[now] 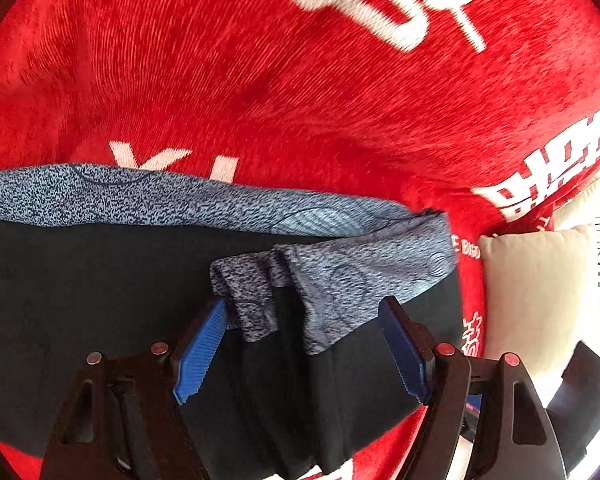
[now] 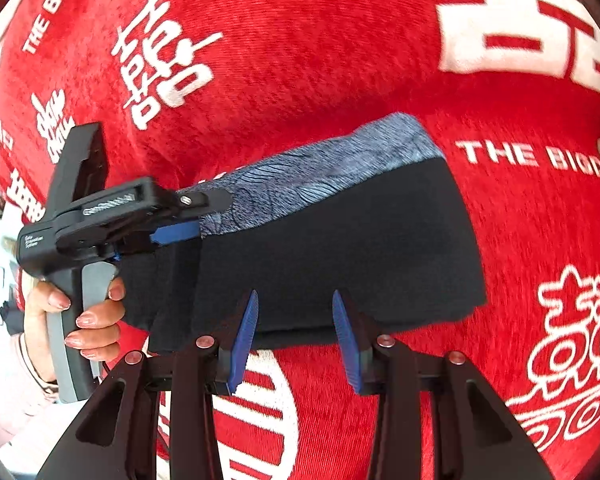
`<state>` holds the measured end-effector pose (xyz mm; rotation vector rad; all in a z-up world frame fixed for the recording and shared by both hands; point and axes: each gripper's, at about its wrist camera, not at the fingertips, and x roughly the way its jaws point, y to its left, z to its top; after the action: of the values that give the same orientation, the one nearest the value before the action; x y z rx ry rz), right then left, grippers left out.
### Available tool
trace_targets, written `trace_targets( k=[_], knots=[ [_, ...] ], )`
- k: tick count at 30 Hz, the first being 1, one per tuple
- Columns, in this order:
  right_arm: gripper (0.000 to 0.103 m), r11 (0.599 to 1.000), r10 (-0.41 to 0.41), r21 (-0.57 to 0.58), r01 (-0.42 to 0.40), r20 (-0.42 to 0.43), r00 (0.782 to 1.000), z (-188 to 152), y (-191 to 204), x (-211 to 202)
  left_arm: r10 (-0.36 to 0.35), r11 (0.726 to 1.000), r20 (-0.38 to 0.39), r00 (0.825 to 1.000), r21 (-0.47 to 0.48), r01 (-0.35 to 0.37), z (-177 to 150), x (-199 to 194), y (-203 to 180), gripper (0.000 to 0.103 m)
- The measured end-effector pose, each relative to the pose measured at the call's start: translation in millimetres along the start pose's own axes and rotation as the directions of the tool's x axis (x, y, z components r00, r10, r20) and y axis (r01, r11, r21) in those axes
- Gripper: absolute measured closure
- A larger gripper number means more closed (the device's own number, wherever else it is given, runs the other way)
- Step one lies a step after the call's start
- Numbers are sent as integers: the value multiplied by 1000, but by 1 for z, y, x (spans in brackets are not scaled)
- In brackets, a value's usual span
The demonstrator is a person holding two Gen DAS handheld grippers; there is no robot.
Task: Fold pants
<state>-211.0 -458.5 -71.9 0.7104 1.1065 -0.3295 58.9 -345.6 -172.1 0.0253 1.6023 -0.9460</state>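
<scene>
Both tools stood with jaws apart. Left tool point(image 1: 304, 344), in its own wrist view, was spread wide around a bunched fold of the blue-grey speckled waistband point(image 1: 260, 208); whether the blue ribbed pads point(image 1: 202, 354) touched the cloth cannot be told, and nothing was pinched between them. Right tool point(image 2: 294, 336) was open about halfway, its pads at either side of the near edge of the black folded pants with the patterned band point(image 2: 340, 240), not closed on it.

Pants lay folded into a compact dark block on the red plush blanket with white lettering point(image 2: 300, 60), waistband along the 12 o'clock edge in the left view. In the right view the left tool point(image 2: 180, 224) sat at 9 o'clock of the garment, at the waistband's end, held by a hand with painted nails point(image 2: 84, 320).

Beige cushion point(image 1: 536, 288) lay at 3 o'clock in the left view, just beside the blanket's edge.
</scene>
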Motion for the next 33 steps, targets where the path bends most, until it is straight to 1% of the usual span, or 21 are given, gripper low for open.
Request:
trace_targets(
  k=[2,3,4,5,6,8,10,11,14,16,19,21,22,24,25,26,28,29,31,32,33],
  knots=[
    [60,1000,3,-15,-3,0,1000,3,4,4,6,1000,-5,1000,-1,-6,0,4,0,25],
    [60,1000,10,-21,-10,-6,1000,5,5,9,11,1000,0,1000,1,-11,1,6,0,27],
    [60,1000,11,-23,-11,-14,1000,5,6,13,19,1000,8,1000,5,-19,1,8,-2,47],
    [60,1000,10,-25,-11,-23,1000,5,6,18,30,999,10,1000,15,-30,2,10,-5,62],
    [60,1000,7,-26,-8,-38,999,5,7,24,36,999,-1,999,23,-36,3,14,-8,82],
    [61,1000,-1,-28,-1,-53,999,3,8,30,30,999,14,999,37,-31,2,15,-14,90],
    [61,1000,0,-30,-2,-55,998,3,10,33,-3,998,49,999,59,0,1,8,-24,91],
    [61,1000,2,-30,-4,-53,999,4,11,33,-34,998,65,997,62,30,1,3,-27,91],
    [61,1000,11,-28,-12,-47,999,6,15,32,-84,994,97,992,74,77,9,-12,-42,91],
    [61,1000,21,-15,-21,-43,999,11,19,33,-99,992,104,990,87,90,17,-18,-49,91],
    [61,999,46,11,-46,-28,999,23,27,41,-97,990,130,987,117,82,27,-27,-56,91],
    [61,998,55,11,-55,-39,998,29,36,52,-70,991,127,989,121,54,28,-24,-53,91],
    [61,999,52,5,-52,-70,996,30,41,64,-40,992,114,993,121,26,24,-20,-48,91],
    [62,998,56,9,-55,-116,992,28,45,81,54,990,93,994,127,-66,16,-6,-31,90],
    [62,998,60,6,-60,-136,989,25,46,88,92,987,93,991,123,-103,12,-3,-25,90],
    [62,998,55,-6,-57,-134,989,21,48,88,114,987,99,989,105,-125,5,-2,-16,89],
    [61,997,66,-32,-71,-125,990,14,49,80,141,987,92,986,63,-147,-3,-4,-6,88],
    [61,997,71,-33,-76,-121,990,12,48,76,164,985,84,983,43,-168,-8,-7,0,88],
    [61,996,87,-24,-90,-105,991,6,40,59,185,982,87,979,19,-187,-17,-16,6,88],
    [61,997,75,-21,-77,-96,993,4,35,52,191,981,91,977,10,-193,-21,-21,7,88],
    [61,999,34,-20,-36,-74,997,-1,27,41,197,980,95,976,8,-198,-27,-27,6,88]
  ],
)
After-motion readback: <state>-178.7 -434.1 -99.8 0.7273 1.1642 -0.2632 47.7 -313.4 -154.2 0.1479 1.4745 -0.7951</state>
